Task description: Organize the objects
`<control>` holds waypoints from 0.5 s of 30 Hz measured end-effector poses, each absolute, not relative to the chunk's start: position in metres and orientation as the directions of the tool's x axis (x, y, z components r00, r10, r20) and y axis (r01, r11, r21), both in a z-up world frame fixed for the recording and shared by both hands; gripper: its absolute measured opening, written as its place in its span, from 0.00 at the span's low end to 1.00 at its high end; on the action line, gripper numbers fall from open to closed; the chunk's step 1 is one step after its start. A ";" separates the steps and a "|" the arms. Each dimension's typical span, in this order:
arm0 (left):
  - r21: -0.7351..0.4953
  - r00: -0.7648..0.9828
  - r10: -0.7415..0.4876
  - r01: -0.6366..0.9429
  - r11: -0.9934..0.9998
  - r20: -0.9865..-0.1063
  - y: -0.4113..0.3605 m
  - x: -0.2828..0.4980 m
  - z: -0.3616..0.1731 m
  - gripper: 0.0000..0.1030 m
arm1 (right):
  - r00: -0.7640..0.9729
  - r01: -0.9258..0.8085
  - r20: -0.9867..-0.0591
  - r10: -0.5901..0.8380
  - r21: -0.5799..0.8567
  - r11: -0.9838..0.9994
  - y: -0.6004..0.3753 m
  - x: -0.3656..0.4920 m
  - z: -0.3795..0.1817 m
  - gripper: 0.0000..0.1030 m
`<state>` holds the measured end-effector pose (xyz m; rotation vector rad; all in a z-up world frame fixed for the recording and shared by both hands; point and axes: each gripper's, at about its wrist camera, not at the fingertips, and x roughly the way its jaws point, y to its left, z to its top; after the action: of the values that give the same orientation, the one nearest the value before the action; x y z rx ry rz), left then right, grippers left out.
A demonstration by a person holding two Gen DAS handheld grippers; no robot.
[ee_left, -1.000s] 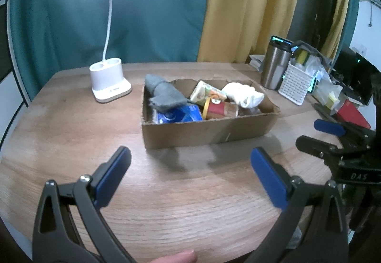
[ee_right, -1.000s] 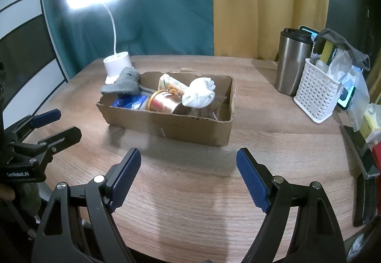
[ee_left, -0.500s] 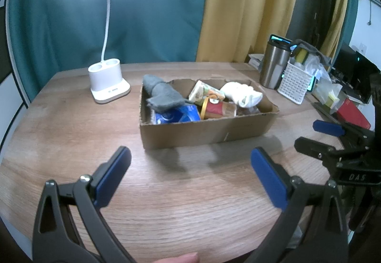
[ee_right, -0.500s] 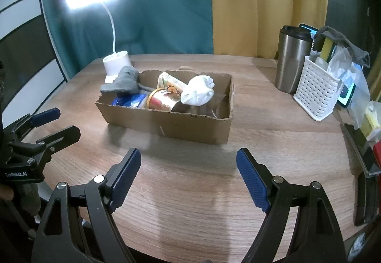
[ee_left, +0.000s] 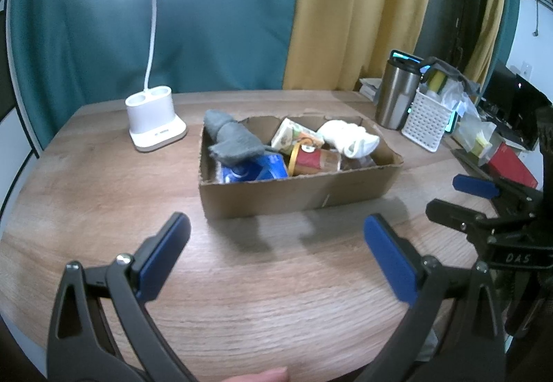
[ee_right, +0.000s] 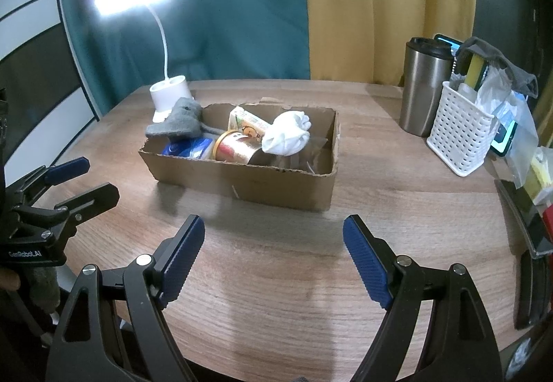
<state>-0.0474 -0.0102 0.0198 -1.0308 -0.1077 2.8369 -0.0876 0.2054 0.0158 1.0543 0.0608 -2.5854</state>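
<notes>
The wooden table (ee_left: pixel 103 195) stretches out ahead of both grippers, bare on the stretch just in front of them. Straight beyond the left gripper (ee_left: pixel 276 254) sits the cardboard box (ee_left: pixel 300 190), open-topped; from the right gripper (ee_right: pixel 273 254) it lies ahead and slightly to the left. Off to the far left of the box stands a white desk lamp (ee_left: pixel 155 126), lit; far right, a steel tumbler (ee_right: pixel 425 88) and a white perforated basket (ee_right: pixel 456 136) stuffed with odds and ends.

Inside the box, everything is heaped together: a grey sock (ee_left: pixel 231 140) draped over the left end, a white sock bundle (ee_left: pixel 349 138) toward the right, a red and gold can (ee_left: pixel 311 160) on its side, a blue packet (ee_left: pixel 255 169) and a small carton (ee_left: pixel 290 136) behind.

Both grippers hover low over the table with jaws spread wide, holding nothing.

As I read it, this fits either a box waiting to be emptied and sorted, or one just filled with gathered items; the scene alone can't settle which. Any reach into the box would need to clear its near wall.
</notes>
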 end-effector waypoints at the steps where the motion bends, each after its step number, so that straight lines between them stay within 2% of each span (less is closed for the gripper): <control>1: -0.109 -0.761 0.139 -0.090 -0.990 -0.634 -0.010 -0.048 0.020 0.99 | -0.663 0.332 -0.686 -0.300 0.089 -0.939 0.205 -0.088 0.016 0.82; 15: -0.109 -0.749 0.149 -0.103 -0.989 -0.646 -0.006 -0.058 0.016 0.99 | -0.655 0.340 -0.689 -0.311 0.099 -0.935 0.207 -0.095 0.017 0.82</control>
<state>-0.0576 -0.0057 0.0158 -1.0480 -0.0995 2.8163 -0.0955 0.2066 0.0168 1.0596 0.0549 -2.5711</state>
